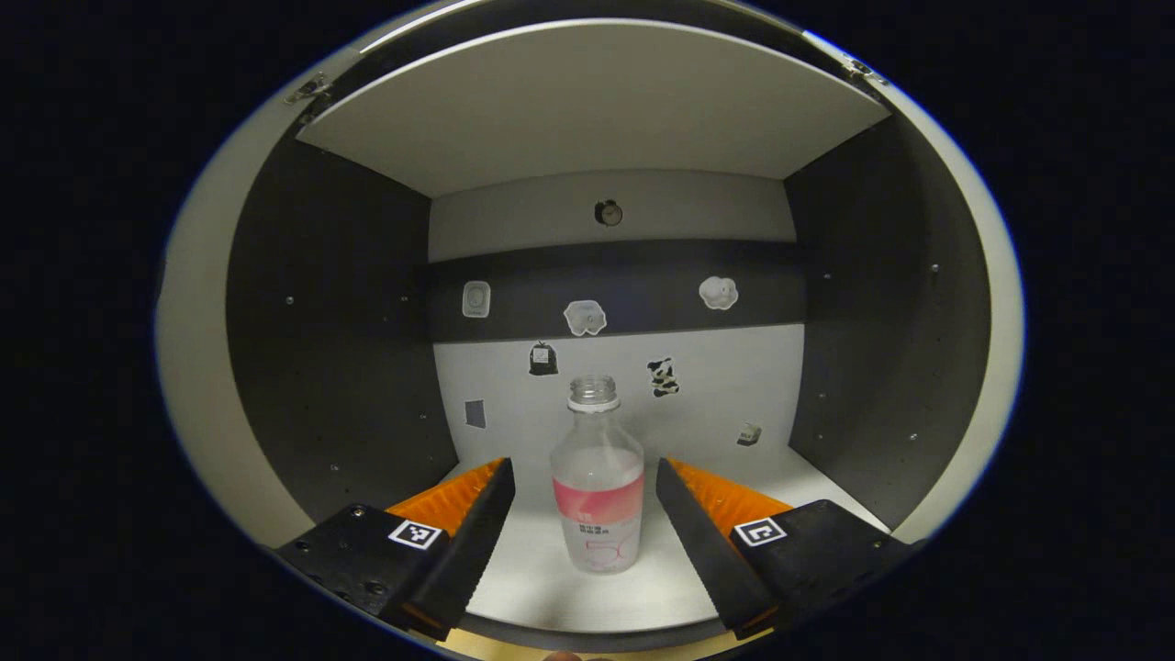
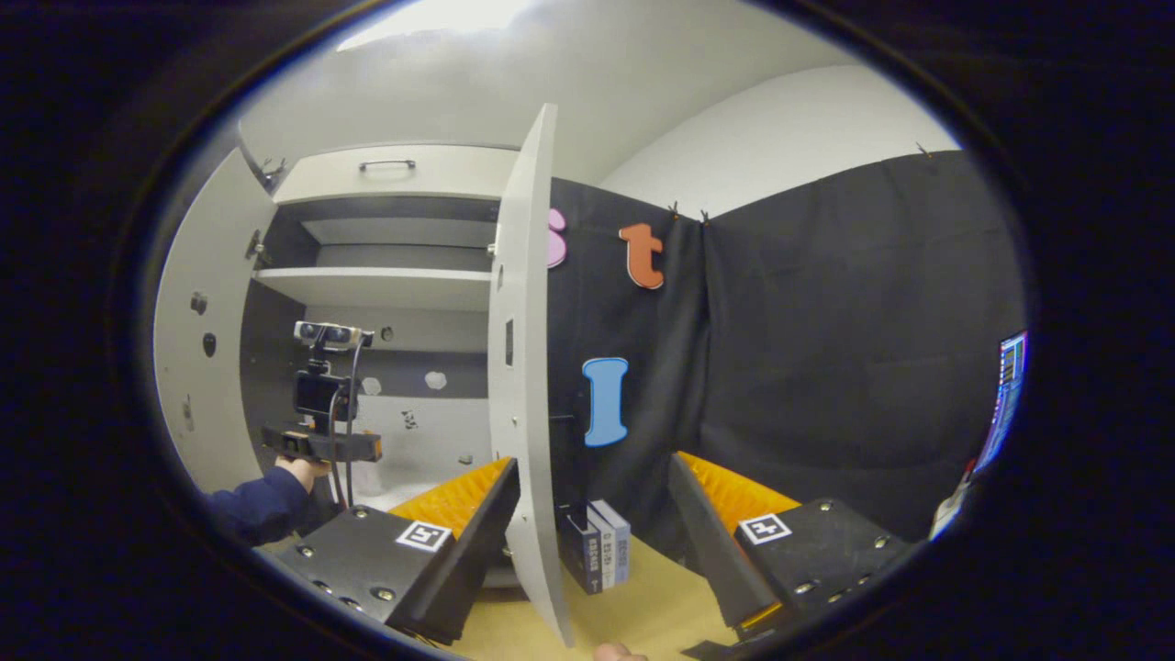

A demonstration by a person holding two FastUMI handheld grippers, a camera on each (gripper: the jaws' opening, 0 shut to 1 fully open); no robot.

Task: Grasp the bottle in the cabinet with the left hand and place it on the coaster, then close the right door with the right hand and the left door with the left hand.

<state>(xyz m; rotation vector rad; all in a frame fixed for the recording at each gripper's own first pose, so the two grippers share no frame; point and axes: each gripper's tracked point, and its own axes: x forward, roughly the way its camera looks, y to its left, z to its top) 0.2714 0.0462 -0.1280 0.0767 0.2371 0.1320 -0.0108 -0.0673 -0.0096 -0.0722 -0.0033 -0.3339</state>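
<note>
Upright, neck up, stood bottle (image 1: 597, 487) on cabinet floor (image 1: 551, 578) between spread left gripper (image 1: 585, 477) fingers, untouched; right gripper (image 2: 593, 477) fingers spread too.

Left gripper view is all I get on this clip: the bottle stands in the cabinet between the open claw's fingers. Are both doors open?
Observer: In the right gripper view the right door stands wide open, nearly edge-on to that camera.
Operator: And the left one?
Observer: The left door is swung out too, at the far left of that view.
Operator: Where is the right claw?
Observer: The right claw is open, with the right door's lower edge showing between its fingers. I cannot tell whether it touches.
</note>
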